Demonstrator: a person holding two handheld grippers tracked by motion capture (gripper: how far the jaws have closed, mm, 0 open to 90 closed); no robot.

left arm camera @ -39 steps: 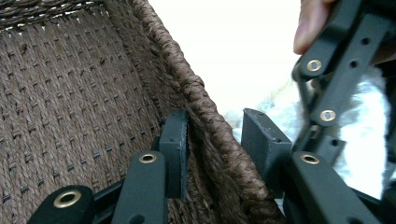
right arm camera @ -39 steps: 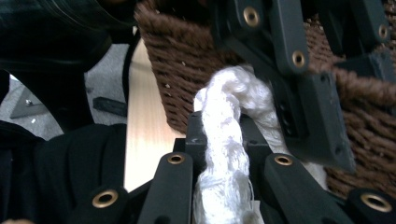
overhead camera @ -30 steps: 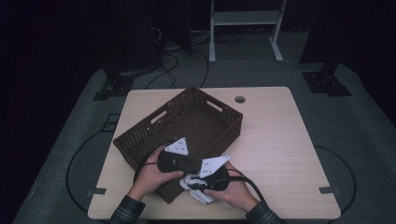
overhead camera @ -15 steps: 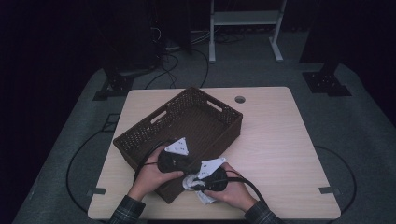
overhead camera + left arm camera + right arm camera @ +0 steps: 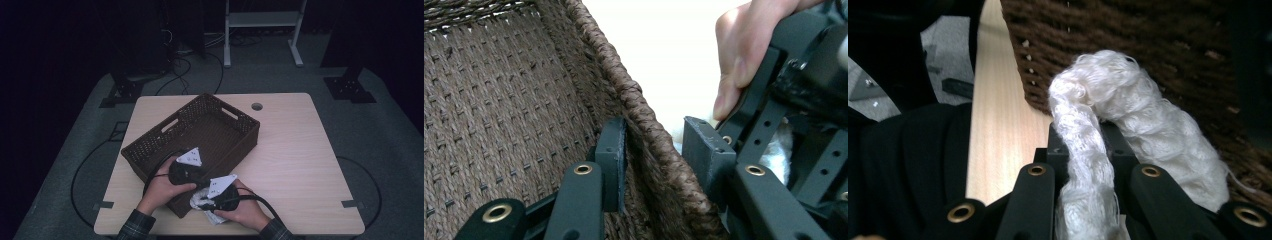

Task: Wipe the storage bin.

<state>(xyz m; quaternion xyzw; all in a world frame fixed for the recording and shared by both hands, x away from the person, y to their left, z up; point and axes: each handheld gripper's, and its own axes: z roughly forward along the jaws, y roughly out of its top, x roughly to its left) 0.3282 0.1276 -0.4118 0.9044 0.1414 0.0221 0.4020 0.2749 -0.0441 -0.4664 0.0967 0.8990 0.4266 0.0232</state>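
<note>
The white fluffy cloth (image 5: 1108, 150), a soft, fuzzy twist like a rolled sock or small towel, is pinched between the two black jaws of the right gripper (image 5: 1087, 145): in the right gripper view it rises from the lower middle of the frame and folds over toward the right, just in front of the dark woven wall. In the high view the cloth (image 5: 201, 201) shows as a pale bundle at the lower middle, just outside the near corner of the brown wicker basket (image 5: 150, 145), under the right gripper (image 5: 212, 197). The left gripper (image 5: 651, 145) straddles the basket's braided rim, one jaw inside against the woven wall and the other outside; the pads look close on the rim, seemingly clamped on it to steady the basket, though the outer pad's contact is hard to make out. In the high view the left gripper (image 5: 187, 172) sits at that same near corner, lower centre of the frame. The step in hand appears to be loading the cloth into the basket while the other hand holds the basket still. The next move likely calls for lifting the cloth over the rim, clear of the left jaws, and letting go over the bare basket floor. The light wooden table (image 5: 290, 150) spreads out to the right.
</note>
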